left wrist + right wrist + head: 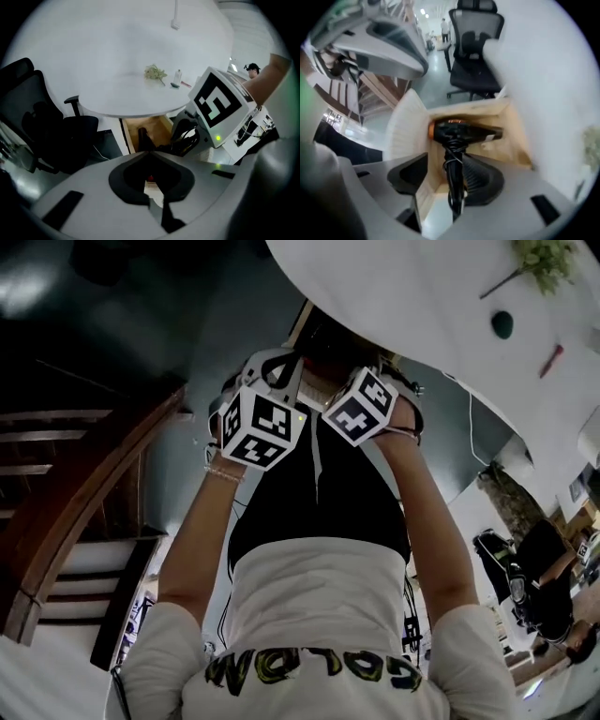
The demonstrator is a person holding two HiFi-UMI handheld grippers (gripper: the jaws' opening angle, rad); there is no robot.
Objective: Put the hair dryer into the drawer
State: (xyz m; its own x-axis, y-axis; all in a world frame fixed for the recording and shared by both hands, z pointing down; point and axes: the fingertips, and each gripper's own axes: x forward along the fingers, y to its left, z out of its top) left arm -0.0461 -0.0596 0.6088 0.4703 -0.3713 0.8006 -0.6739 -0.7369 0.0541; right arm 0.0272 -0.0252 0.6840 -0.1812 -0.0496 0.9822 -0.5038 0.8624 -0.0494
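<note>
Hair dryer (459, 131) lay inside the open wooden drawer (513, 140). It was black, with an orange ring at the left end of the barrel, the nozzle pointing right, and the handle with its wrapped cord toward the camera. Right gripper (446, 158) hung above it pointing down. Its jaws were wide apart and the handle showed in the gap, but the pads weren't pressing on it, so no grip. Left gripper (151, 157) had its jaws drawn together at the tips, with nothing between them. From the left gripper view the drawer sat just under the rim of the white round table (117, 70) – dryer a dark shape inside, the right gripper's marker cube (219, 101) over it. A black office chair (476, 61) stood beyond the drawer. In the head view both cubes sat side by side, close together.
</note>
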